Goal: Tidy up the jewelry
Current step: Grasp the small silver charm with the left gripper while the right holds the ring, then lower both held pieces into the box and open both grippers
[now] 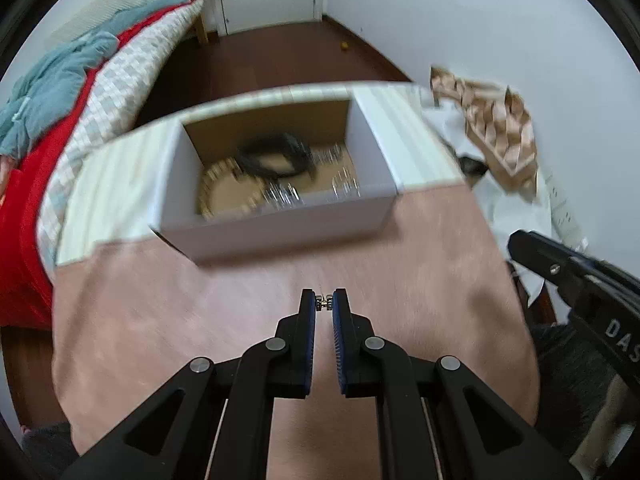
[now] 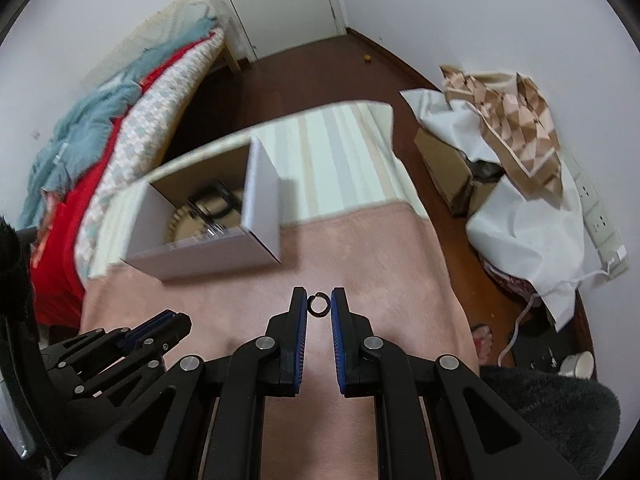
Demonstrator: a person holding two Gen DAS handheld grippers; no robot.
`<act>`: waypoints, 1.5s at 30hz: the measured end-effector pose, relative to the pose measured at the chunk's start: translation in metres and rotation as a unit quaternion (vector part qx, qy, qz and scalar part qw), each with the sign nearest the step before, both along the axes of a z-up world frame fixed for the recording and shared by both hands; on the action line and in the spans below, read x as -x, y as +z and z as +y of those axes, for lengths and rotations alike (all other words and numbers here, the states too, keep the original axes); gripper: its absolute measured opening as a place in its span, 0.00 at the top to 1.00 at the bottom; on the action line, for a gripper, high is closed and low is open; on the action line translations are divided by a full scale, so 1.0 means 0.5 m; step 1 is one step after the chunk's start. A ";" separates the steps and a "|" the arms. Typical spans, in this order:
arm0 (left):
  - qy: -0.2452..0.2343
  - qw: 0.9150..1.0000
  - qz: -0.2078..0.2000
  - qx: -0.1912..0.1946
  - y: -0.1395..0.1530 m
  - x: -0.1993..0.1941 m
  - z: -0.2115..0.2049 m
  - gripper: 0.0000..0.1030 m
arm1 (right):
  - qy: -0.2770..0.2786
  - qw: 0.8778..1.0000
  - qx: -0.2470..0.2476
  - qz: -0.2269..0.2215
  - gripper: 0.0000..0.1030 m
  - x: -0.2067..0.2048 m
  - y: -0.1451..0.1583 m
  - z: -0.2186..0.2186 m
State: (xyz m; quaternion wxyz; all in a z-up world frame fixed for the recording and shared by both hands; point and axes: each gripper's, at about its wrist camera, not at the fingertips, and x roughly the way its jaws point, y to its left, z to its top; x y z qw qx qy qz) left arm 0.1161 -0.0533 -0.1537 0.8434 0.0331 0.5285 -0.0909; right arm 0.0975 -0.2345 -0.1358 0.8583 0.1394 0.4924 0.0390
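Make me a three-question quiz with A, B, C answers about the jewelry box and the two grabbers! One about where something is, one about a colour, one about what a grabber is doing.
1. Where is the black coiled piece?
A. Inside the open white box
B. On the floor
C. On the bed

2. What colour is the cloth under the box, nearest the grippers?
A. Green
B. Pink
C. Black

3. What is the right gripper doing?
A. Standing wide open with nothing in it
B. Pinching the edge of the white box
C. Pinching a small dark ring

Answers:
1 A, the coil lies on the box's brown bottom beside a beaded band.
2 B, the cloth before the box is pink.
3 C, the ring sits between its blue pads; the left gripper likewise pinches a tiny metal piece.
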 end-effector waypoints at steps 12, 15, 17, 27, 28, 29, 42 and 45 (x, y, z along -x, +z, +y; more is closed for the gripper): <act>0.052 0.998 0.014 0.030 0.047 -0.193 0.137 0.94 | 0.069 0.995 -0.072 0.016 0.88 -0.228 0.004 0.123; 0.051 0.997 0.039 0.031 0.016 -0.226 0.151 0.94 | 0.084 0.994 -0.052 0.039 0.88 -0.262 -0.030 0.148; 0.048 0.997 0.054 0.027 -0.006 -0.244 0.154 0.94 | 0.091 0.994 -0.041 0.048 0.88 -0.276 -0.046 0.158; 0.061 0.995 0.074 0.035 -0.015 -0.276 0.161 0.90 | 0.089 0.992 -0.034 0.084 0.87 -0.301 -0.081 0.161; 0.063 0.995 0.072 0.036 -0.010 -0.277 0.165 0.90 | 0.087 0.992 -0.032 0.085 0.87 -0.299 -0.079 0.159; 0.068 0.995 0.068 0.035 -0.003 -0.275 0.170 0.90 | 0.085 0.992 -0.029 0.084 0.87 -0.296 -0.075 0.155; 0.116 0.993 0.006 0.002 0.066 -0.207 0.218 0.25 | 0.062 0.997 0.003 0.054 0.29 -0.239 0.006 0.109; 0.122 0.992 -0.005 -0.028 0.067 -0.187 0.216 0.11 | 0.057 0.995 0.052 0.060 0.07 -0.221 0.007 0.112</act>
